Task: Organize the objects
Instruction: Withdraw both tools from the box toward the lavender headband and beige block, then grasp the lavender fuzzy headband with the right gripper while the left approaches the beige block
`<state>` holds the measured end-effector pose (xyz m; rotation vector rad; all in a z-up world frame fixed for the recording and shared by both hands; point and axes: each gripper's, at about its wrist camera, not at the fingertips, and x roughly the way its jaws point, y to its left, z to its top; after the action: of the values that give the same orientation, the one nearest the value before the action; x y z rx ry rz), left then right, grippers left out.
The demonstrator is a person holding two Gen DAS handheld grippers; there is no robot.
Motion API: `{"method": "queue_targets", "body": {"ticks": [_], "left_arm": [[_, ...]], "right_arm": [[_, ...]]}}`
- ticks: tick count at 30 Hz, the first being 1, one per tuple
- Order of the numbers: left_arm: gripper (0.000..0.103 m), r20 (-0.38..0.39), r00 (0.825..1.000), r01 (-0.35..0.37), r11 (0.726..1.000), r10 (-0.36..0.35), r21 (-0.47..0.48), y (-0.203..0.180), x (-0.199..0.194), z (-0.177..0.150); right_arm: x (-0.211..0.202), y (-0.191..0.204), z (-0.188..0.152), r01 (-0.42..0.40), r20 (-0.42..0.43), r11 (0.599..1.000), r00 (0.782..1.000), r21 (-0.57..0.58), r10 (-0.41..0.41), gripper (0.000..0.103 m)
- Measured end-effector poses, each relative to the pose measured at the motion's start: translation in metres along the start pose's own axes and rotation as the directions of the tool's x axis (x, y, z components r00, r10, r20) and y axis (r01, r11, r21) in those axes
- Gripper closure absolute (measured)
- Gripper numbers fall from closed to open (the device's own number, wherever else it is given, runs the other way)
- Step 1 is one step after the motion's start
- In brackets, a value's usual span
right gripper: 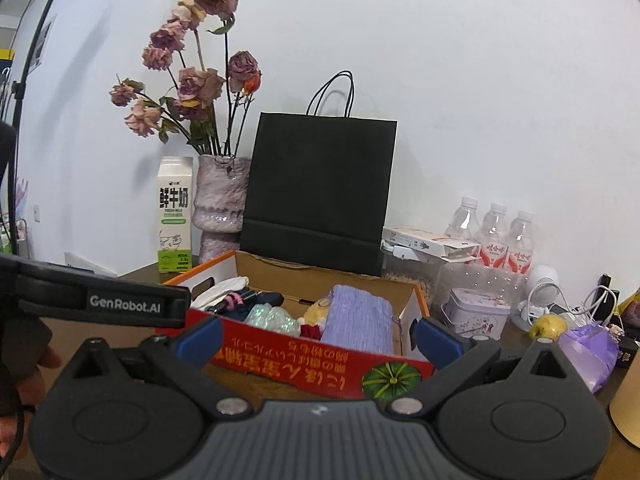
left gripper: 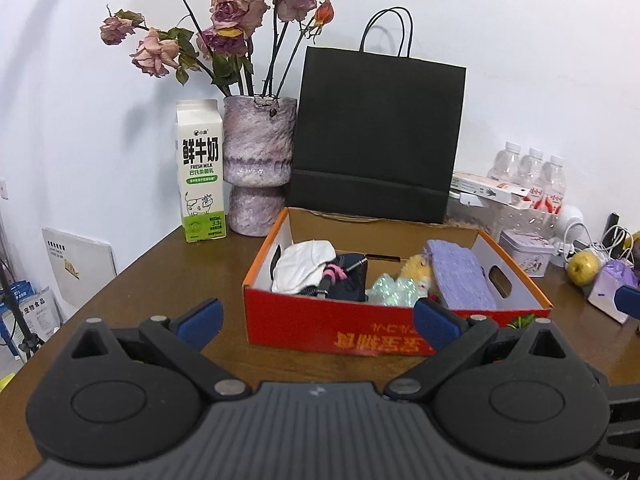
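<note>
A red and orange cardboard box (left gripper: pixel 320 330) (right gripper: pixel 288 356) stands on the brown table (left gripper: pixel 160 280). Inside lie a white cloth (left gripper: pixel 302 266), a dark item with a pink band (left gripper: pixel 344 276), an iridescent wrapper (left gripper: pixel 390 290) (right gripper: pixel 272 318), a yellow plush (left gripper: pixel 416 268) and a purple pouch (left gripper: pixel 460 276) (right gripper: pixel 358 322). My left gripper (left gripper: pixel 318 322) hangs open just in front of the box's near wall, nothing between its blue pads. My right gripper (right gripper: pixel 318 340) is open too, at the box's front right corner, holding nothing.
Behind the box stand a milk carton (left gripper: pixel 202 172), a purple vase of dried roses (left gripper: pixel 258 164) and a black paper bag (left gripper: pixel 376 136). To the right are water bottles (right gripper: pixel 496 236), a small tin (right gripper: pixel 476 312), a pear (right gripper: pixel 550 326) and a purple bag (right gripper: pixel 588 346). A hand holds the left gripper's handle (right gripper: pixel 120 300).
</note>
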<state>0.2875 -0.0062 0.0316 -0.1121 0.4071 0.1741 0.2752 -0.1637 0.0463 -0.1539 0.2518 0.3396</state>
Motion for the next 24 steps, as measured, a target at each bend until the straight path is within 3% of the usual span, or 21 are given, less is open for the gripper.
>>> {"method": "queue_targets", "body": {"ticks": [12, 24], "left_arm": [[0.0, -0.014, 1.0, 0.008, 1.0, -0.008, -0.006, -0.001, -0.036, -0.029], [0.0, -0.06, 0.998, 0.035, 0.997, -0.031, 0.068, -0.003, -0.056, -0.065]], "right_arm": [[-0.049, -0.003, -0.027, -0.006, -0.001, 1.0, 1.0, 0.008, 0.006, 0.0], [-0.08, -0.004, -0.067, 0.001, -0.066, 1.0, 0.998, 0.014, 0.0, 0.0]]}}
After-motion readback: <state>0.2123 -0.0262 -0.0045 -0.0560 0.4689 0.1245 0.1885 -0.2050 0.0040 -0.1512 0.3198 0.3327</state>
